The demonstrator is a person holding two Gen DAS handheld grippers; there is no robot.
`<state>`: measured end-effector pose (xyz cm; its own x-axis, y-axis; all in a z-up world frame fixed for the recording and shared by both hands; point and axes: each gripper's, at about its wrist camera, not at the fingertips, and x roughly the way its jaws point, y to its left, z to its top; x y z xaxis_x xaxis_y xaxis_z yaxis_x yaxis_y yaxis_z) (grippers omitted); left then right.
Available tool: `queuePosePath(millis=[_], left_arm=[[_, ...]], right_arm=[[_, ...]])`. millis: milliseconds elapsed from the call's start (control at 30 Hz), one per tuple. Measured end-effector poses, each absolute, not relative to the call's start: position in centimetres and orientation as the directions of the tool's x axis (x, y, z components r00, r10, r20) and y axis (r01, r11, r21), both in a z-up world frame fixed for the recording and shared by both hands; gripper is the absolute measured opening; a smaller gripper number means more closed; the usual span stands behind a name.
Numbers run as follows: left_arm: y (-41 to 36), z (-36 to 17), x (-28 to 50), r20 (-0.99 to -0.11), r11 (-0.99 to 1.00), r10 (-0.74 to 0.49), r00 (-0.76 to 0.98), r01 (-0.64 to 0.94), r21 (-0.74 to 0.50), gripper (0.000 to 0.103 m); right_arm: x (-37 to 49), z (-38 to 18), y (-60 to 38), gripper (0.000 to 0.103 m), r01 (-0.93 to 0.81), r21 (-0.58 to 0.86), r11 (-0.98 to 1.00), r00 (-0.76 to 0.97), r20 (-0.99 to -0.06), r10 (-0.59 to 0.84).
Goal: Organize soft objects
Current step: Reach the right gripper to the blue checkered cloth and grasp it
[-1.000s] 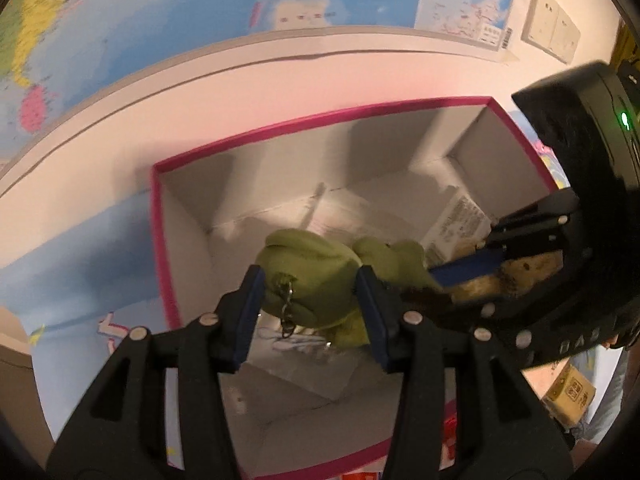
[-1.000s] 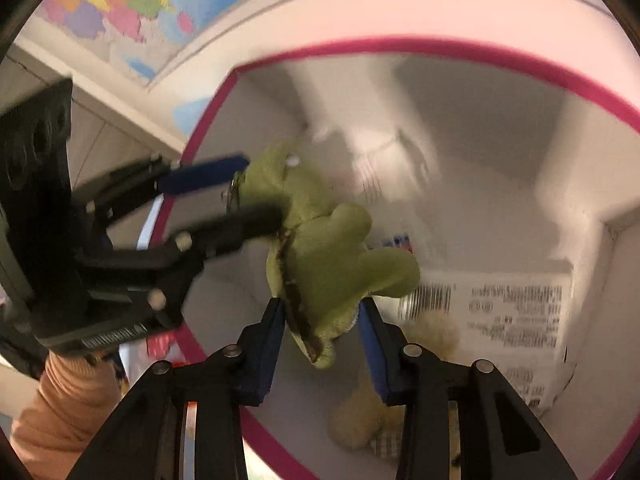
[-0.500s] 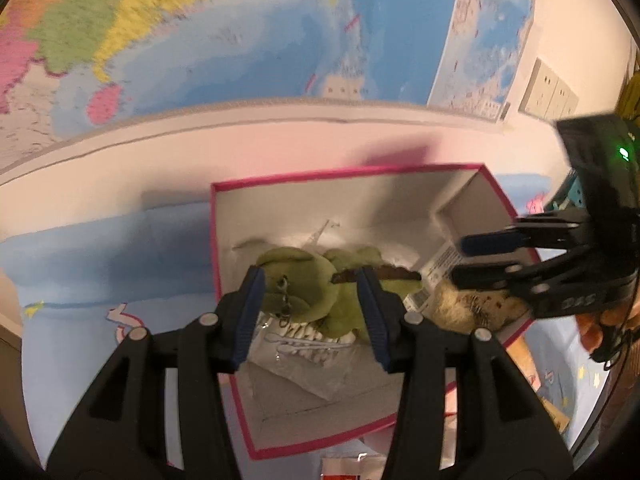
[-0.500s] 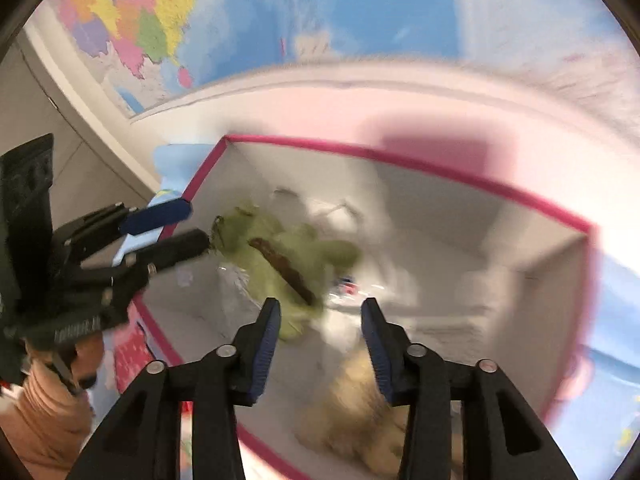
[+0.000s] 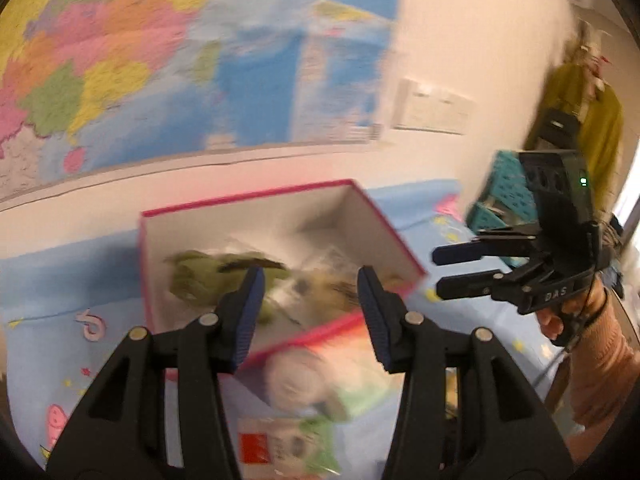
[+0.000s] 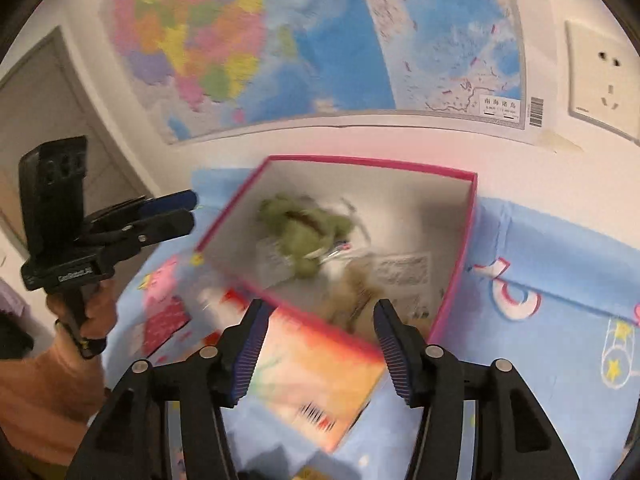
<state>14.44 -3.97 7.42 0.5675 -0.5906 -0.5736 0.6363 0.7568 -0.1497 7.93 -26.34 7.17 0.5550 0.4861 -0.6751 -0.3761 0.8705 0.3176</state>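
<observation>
Left gripper: jaws apart, nothing between the pads; it hangs above the near edge of the box, empty. In the right wrist view it shows at the left, its two fingers close together but not touching, held in a hand with an orange-pink sleeve.

Right gripper: jaws parted and holding nothing; they have just been opening, and no toy sits between them. In the left wrist view it shows at the right, gripping nothing.

Green plush toy: lies inside the box, ahead of and below both grippers, touching neither. From the left gripper it sits just past the left finger.

Tan plush toy: in the box beside the green one, near the corner closest to the right gripper; blurred.

Box: pink-rimmed, white inside, open on top, directly ahead of both grippers on the blue patterned cloth. A white label with a barcode and fine print lies on its floor; the print is too small to read.

Packets below the left gripper: blurred wrappers in red, white and green; writing unreadable.

Wall map: beyond the box, with a small Chinese inset caption and a barcode at the lower right corner.

Wall socket: far right of the right gripper.
</observation>
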Motion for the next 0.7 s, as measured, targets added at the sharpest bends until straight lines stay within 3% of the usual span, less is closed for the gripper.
queuePosePath(millis=[267,533,700], left_arm=[[-6.1,4.5,8.6,-0.616,0.646,-0.664,0.423,0.739,-0.189,0.051],[-8.0,-0.5,4.3,-0.703,0.595,-0.647,0.295,0.772,-0.224,0.051],[-9.5,-3.4,3.2,-0.756,0.580,-0.611,0.235,0.783,-0.226,0.051]], right_arm=[[1.3,5.4,-27.6,0.057,-0.360,0.365,0.858,0.523,-0.683,0.510],[-4.0,0.8,-29.3,0.057,-0.268,0.440,0.857,0.453,-0.728,0.515],[-8.1,0.2,-27.4,0.057,-0.311,0.456,0.834,0.418,-0.723,0.551]])
